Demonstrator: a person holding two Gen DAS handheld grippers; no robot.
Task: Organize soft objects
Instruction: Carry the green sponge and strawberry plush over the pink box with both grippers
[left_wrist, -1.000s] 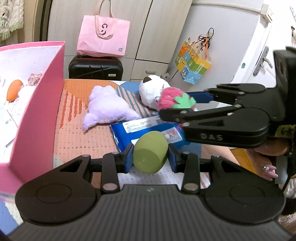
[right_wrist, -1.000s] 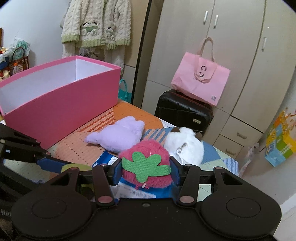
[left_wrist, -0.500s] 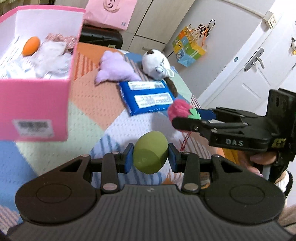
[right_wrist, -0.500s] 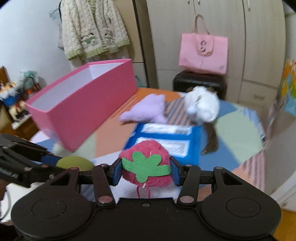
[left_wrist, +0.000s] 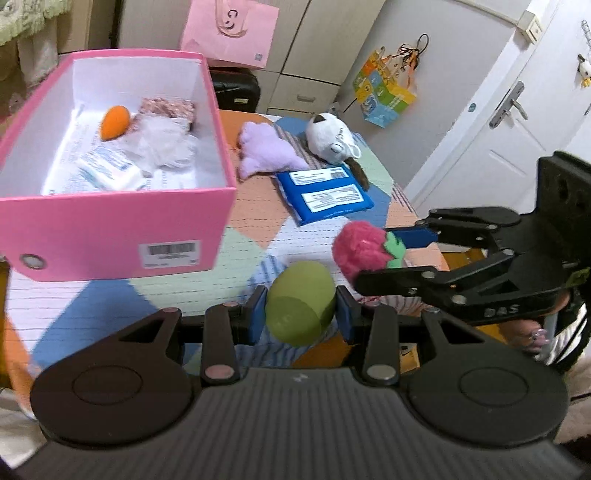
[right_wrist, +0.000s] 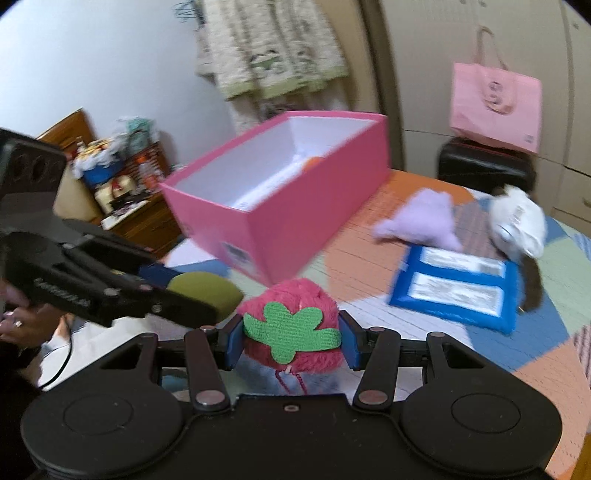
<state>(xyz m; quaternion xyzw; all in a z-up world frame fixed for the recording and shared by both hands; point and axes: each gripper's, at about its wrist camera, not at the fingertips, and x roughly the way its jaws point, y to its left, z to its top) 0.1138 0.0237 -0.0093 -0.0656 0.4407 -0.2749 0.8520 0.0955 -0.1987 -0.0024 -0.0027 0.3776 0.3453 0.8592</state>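
A green egg-shaped sponge (left_wrist: 300, 306) is clenched in the left tool (left_wrist: 301, 318) and a pink plush strawberry (right_wrist: 291, 330) in the right tool (right_wrist: 291, 341), both carried above the quilted counter (left_wrist: 255, 218) near the pink box (left_wrist: 110, 229). The transport step is judged under way; next, each should be lifted over the rim and released inside.

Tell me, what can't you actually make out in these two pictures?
- Pink box contents: in the right wrist view its near wall hides all but an orange sliver.
- Barcode label text: left wrist view, too small and blurred.
- Blue packet print: motion blur in the right wrist view.
- Underside of the green sponge: hidden by the left gripper.
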